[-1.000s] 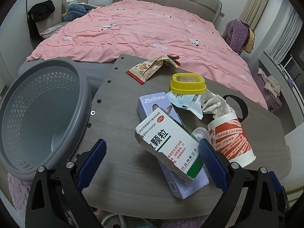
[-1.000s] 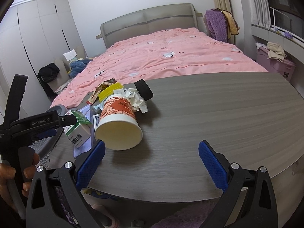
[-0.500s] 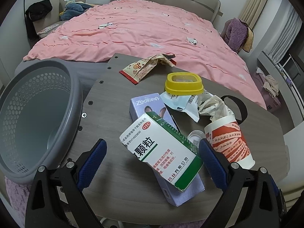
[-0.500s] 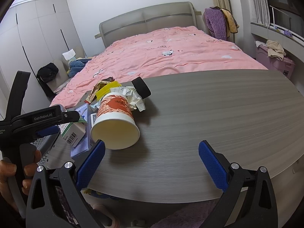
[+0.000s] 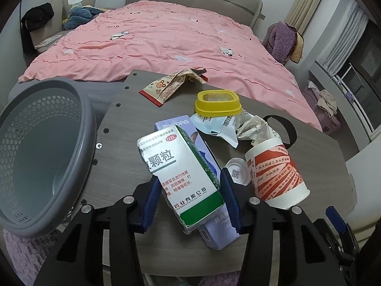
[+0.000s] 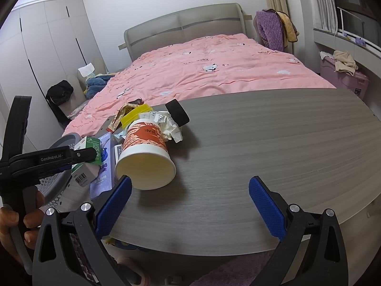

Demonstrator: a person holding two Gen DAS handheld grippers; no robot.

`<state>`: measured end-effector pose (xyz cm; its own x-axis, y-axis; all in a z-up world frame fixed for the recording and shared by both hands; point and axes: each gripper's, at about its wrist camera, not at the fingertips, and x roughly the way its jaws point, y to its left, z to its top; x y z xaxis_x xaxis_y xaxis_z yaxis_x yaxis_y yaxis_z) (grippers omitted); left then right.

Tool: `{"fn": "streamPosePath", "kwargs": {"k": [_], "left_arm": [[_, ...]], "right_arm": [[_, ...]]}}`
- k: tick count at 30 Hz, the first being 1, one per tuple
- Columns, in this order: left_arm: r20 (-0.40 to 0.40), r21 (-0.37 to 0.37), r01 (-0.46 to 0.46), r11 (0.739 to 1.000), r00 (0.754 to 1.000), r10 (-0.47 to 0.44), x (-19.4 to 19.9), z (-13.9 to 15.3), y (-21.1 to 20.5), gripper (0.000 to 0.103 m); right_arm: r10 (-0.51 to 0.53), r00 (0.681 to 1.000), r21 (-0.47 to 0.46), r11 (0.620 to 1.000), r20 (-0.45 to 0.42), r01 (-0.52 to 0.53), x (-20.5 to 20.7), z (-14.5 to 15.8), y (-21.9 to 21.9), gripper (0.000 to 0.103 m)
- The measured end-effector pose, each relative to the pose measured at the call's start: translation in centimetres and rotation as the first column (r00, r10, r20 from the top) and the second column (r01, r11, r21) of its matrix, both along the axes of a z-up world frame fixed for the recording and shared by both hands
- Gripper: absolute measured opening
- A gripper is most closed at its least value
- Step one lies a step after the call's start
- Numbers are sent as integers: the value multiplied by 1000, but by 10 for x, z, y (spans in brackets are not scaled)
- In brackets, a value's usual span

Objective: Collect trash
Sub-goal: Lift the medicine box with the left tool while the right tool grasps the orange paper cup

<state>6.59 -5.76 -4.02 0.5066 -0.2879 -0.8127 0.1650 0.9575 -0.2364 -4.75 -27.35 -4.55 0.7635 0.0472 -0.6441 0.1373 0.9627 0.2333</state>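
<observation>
The green-and-white medicine box [image 5: 183, 176] sits pinched between the blue pads of the left tool [image 5: 189, 197], lifted above the purple box [image 5: 209, 228] near the desk's [image 6: 262, 143] left edge, beside the grey basket [image 5: 35, 157]. The torn cardboard may crush or slip from the pads during the swing over. The right tool [image 6: 188, 202] hangs spread wide, holding nothing, just beside the tipped paper cup [image 6: 145, 157], which it could nudge into rolling.

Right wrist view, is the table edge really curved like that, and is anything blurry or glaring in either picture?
Right wrist view: fisheye distortion bows the table, corners vignette black, paper cup is sharp with a soft shadow. Left wrist view: same bending on the gray basket; the medicine box between the left gripper fingers reads sharp; no harsh glare, even indoor light.
</observation>
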Motion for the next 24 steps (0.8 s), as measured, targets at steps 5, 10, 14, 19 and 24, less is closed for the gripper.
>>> {"fn": "streamPosePath", "kwargs": {"k": [5, 10, 14, 19, 24], "left_arm": [[15, 1, 9, 1000, 1000, -9, -3, 2, 6, 42], [54, 24, 21, 1000, 998, -22, -8, 10, 10, 30], [54, 21, 25, 999, 998, -26, -6, 10, 14, 18], [29, 19, 30, 999, 999, -31, -3, 2, 16, 6], [33, 8, 35, 999, 999, -35, -2, 0, 18, 2]], "right_arm": [[9, 1000, -3, 1000, -1, -9, 3, 3, 2, 97], [38, 999, -8, 999, -8, -38, 15, 8, 7, 97], [62, 998, -21, 998, -21, -63, 30, 10, 15, 97], [92, 995, -37, 995, -28, -93, 44, 14, 27, 97], [110, 993, -61, 992, -36, -112, 53, 16, 38, 97]]}}
